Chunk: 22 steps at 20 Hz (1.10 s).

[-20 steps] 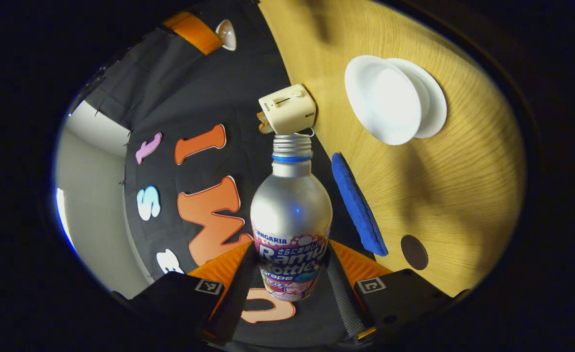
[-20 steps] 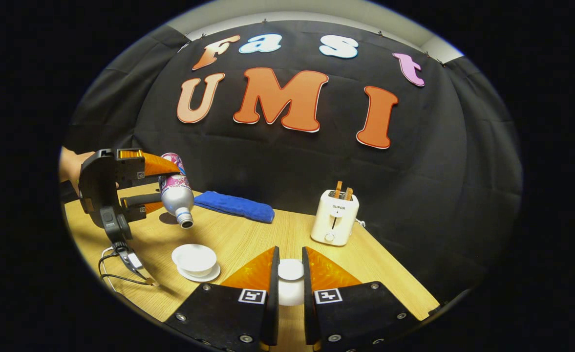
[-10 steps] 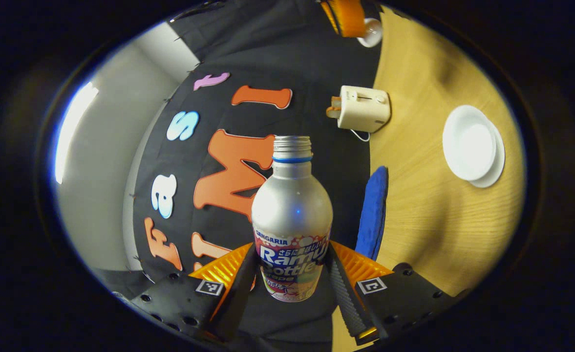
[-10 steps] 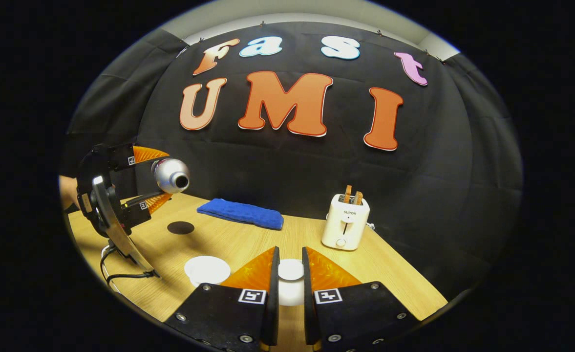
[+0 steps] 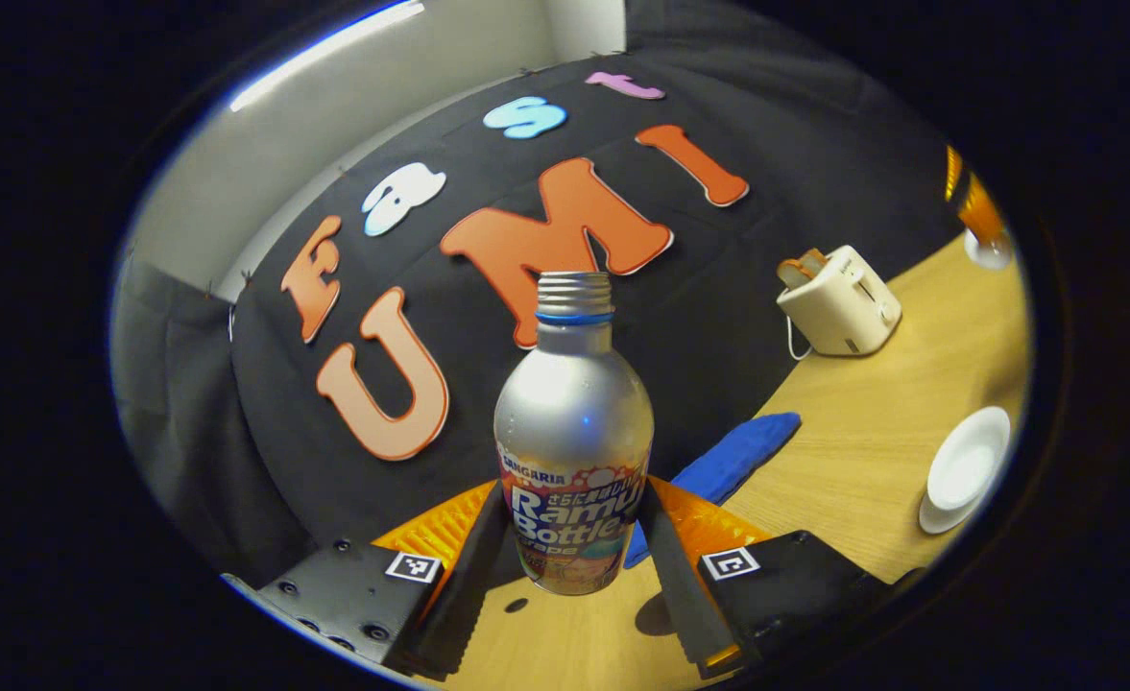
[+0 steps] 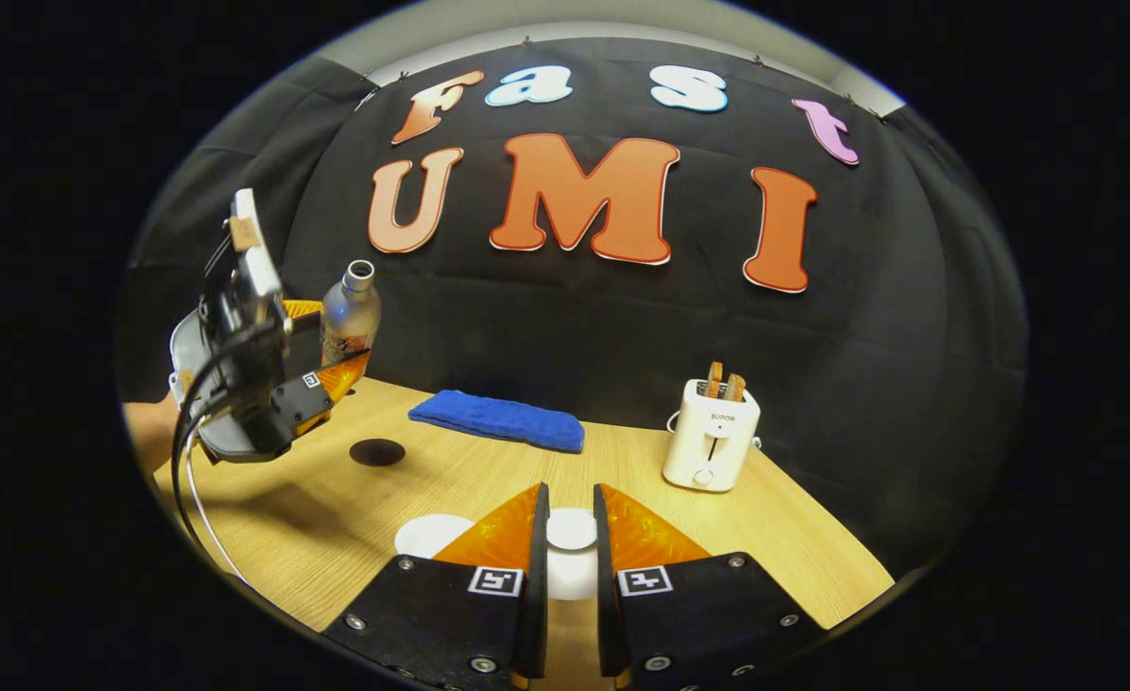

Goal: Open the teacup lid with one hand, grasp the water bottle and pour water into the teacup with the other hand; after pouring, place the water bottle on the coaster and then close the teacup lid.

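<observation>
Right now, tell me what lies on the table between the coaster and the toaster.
In the right gripper view, the folded blue cloth lies between the dark round coaster and the white toaster, near the wall; the rest of that stretch is bare tabletop.

The water bottle (image 5: 572, 432) carries a printed wrap label around its lower body. It shows a brand line in small capitals, large product lettering beneath and a row of Japanese characters, all facing the left gripper view between the fingers of the left gripper (image 5: 572, 494).

In the right gripper view that label is too small to read.

The toaster (image 6: 711, 437), near the desk's far edge, bears a small dark brand word on its front above the lever slot.

A square black-and-white coded tag (image 5: 413, 566) sits at each finger base of the left gripper. The right gripper (image 6: 565, 499), closed on the teacup lid (image 6: 571, 528), has matching tags (image 6: 494, 581).
</observation>
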Each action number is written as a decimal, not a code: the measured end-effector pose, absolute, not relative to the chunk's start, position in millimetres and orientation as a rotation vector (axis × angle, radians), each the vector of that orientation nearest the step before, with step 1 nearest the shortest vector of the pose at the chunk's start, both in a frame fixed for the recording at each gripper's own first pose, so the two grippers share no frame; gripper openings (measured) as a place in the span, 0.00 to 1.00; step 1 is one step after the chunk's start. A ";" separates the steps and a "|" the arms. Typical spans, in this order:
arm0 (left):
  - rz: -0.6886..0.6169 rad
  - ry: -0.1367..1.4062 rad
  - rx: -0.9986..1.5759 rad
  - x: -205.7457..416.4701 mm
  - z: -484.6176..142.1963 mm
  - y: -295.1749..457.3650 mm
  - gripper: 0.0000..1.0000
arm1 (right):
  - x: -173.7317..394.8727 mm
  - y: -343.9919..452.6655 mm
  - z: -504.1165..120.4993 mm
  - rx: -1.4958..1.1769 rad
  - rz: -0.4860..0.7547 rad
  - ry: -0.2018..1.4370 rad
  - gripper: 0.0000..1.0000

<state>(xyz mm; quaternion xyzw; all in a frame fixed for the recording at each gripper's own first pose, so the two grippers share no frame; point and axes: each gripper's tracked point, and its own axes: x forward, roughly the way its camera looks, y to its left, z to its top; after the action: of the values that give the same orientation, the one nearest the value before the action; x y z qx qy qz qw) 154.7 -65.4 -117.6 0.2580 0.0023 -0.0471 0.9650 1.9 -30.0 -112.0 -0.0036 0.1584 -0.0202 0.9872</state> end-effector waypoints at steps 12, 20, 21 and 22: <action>-0.111 0.265 -0.113 164.5 -174.1 -69.9 0.83 | 24.2 0.7 -113.3 -0.029 0.007 0.328 0.22; -0.098 0.388 -0.121 155.7 -204.4 -70.9 0.83 | 34.3 21.5 -129.3 -0.022 0.049 0.358 0.22; -0.103 0.405 -0.125 154.4 -207.7 -72.5 0.83 | 34.9 24.2 -130.3 -0.021 0.056 0.359 0.22; -0.107 0.428 -0.136 152.8 -212.3 -73.0 0.83 | 35.5 27.5 -131.4 -0.020 0.066 0.361 0.22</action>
<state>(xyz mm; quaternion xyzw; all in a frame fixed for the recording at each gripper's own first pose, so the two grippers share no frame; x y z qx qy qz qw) 152.8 -73.0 -212.3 -0.0674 0.2123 -0.0528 0.9734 35.5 27.5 -131.4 -0.0102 0.1794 0.0326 0.9832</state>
